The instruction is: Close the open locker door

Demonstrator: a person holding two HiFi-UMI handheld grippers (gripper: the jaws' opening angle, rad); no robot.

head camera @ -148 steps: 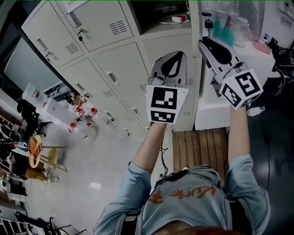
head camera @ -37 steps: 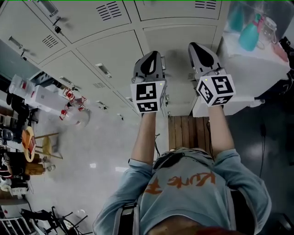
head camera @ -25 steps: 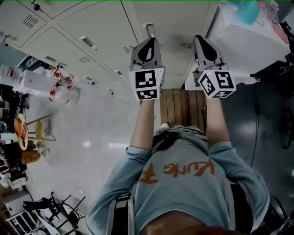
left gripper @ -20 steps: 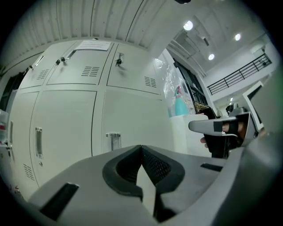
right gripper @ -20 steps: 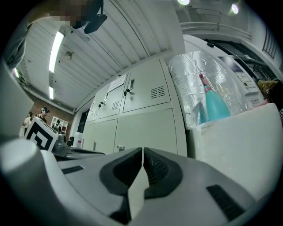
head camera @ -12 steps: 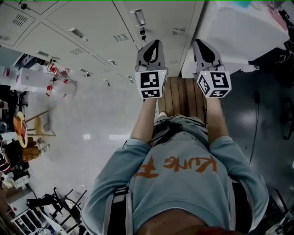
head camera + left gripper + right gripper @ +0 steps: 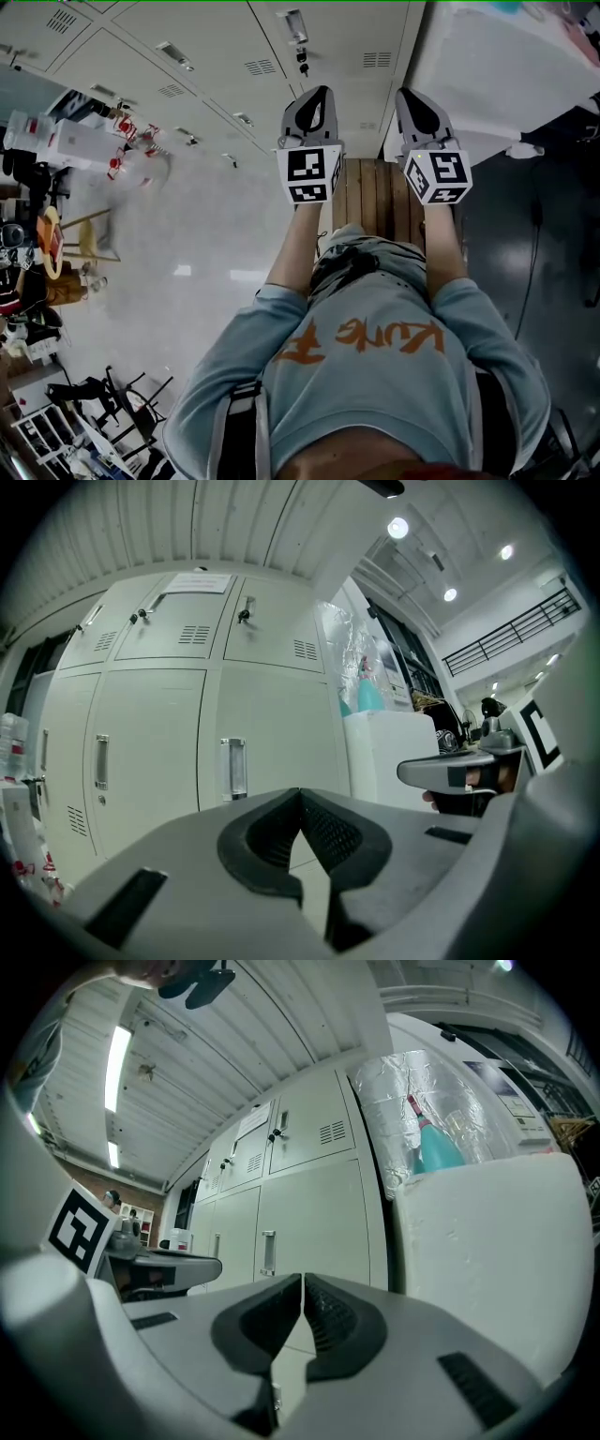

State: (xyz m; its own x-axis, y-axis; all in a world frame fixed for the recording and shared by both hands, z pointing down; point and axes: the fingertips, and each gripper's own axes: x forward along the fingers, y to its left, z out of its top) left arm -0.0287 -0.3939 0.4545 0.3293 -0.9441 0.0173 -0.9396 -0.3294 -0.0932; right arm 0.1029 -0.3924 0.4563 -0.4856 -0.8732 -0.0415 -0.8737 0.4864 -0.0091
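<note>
The grey locker bank [image 7: 234, 47] runs along the top of the head view, and every door I can see on it is flush. In the left gripper view the upper right door [image 7: 267, 635] sits flush, with its latch at the top. The same door [image 7: 314, 1133] looks flush in the right gripper view. My left gripper [image 7: 309, 101] and right gripper [image 7: 414, 101] are held side by side, well short of the lockers. Both are shut and hold nothing. Neither touches a door. From each gripper view I see the other gripper: the right gripper [image 7: 450, 772] and the left gripper [image 7: 159, 1265].
A tall white block [image 7: 497, 66] stands right of the lockers, with teal bottles [image 7: 436, 1152] behind plastic sheeting on top. A wooden pallet [image 7: 375, 192] lies under my grippers. Chairs and clutter [image 7: 56, 253] line the far left floor.
The top right locker, open 5.9 s ago, now looks flush. Both grippers have pulled back and down from the lockers, and the head view has tipped lower.
</note>
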